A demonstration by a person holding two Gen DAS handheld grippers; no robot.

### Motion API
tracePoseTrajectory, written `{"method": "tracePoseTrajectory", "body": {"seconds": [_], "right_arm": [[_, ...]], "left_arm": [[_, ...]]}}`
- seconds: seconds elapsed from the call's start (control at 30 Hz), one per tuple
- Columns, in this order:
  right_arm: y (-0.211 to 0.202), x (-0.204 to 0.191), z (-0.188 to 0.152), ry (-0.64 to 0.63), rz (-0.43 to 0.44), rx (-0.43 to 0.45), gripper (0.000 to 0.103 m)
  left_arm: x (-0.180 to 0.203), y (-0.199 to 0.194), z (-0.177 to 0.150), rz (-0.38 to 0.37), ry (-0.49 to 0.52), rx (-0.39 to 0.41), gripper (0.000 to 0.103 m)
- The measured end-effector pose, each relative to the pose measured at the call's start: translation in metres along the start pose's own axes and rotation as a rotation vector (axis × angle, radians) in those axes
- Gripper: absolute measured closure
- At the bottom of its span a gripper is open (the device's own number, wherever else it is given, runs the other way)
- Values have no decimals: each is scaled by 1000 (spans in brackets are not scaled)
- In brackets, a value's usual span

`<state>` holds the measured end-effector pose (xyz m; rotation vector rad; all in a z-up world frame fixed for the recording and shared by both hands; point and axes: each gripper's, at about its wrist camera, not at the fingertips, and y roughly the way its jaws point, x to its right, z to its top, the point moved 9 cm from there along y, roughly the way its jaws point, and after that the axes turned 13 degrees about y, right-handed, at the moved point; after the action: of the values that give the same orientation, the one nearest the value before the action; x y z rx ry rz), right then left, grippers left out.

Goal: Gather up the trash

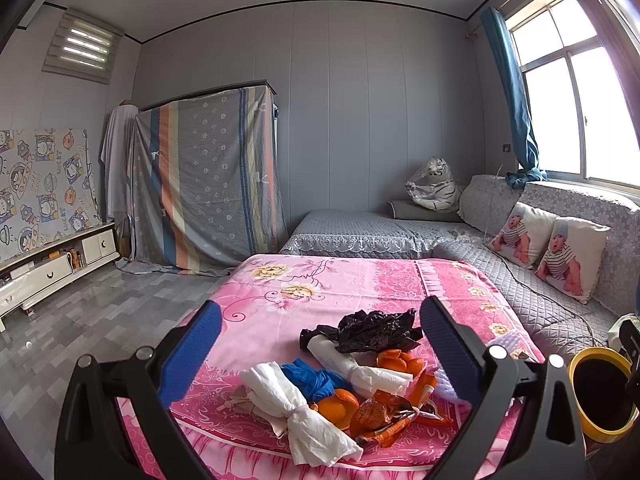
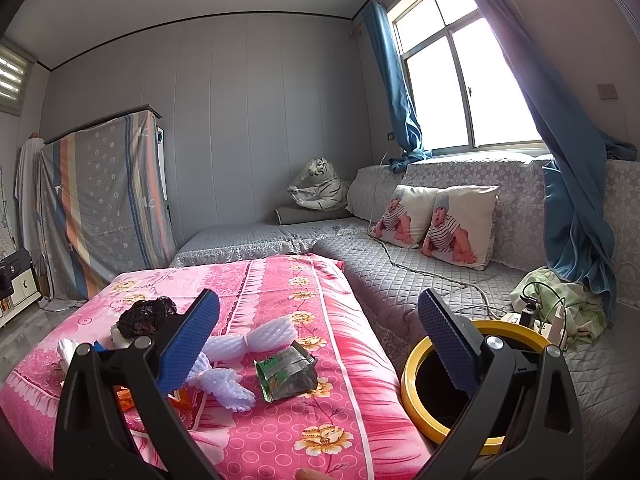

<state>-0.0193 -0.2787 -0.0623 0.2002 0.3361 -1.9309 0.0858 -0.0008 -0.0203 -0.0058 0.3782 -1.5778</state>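
Blue-padded fingers (image 1: 448,350) of the left gripper (image 1: 320,356) stand spread and empty, framing a heap of litter at lower centre: twisted white tissue (image 1: 300,408), orange peel (image 1: 340,402), crumpled black plastic bag (image 1: 376,330), all on the pink floral surface (image 1: 360,280). Right gripper (image 2: 316,340), likewise spread, hovers level between a green foil packet (image 2: 286,374) and the yellow-rimmed black bin (image 2: 412,376), which probably sits close by to receive the trash

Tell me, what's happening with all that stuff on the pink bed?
A person is collecting trash with a grabbing tool in each hand. The left tool is open above a pile on the pink bedspread: white tissue twists, a blue wad, orange peels and a black bag. The right tool is open too, holding nothing, near a green wrapper and the yellow-rimmed bin.
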Motion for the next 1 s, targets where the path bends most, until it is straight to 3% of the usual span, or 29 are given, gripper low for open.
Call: {"method": "tracePoseTrajectory", "body": {"seconds": [1.0], "right_arm": [[1,0,-1,-1,5,-9,8]], "left_arm": [[1,3,-4,-14,2,-13,7]]}}
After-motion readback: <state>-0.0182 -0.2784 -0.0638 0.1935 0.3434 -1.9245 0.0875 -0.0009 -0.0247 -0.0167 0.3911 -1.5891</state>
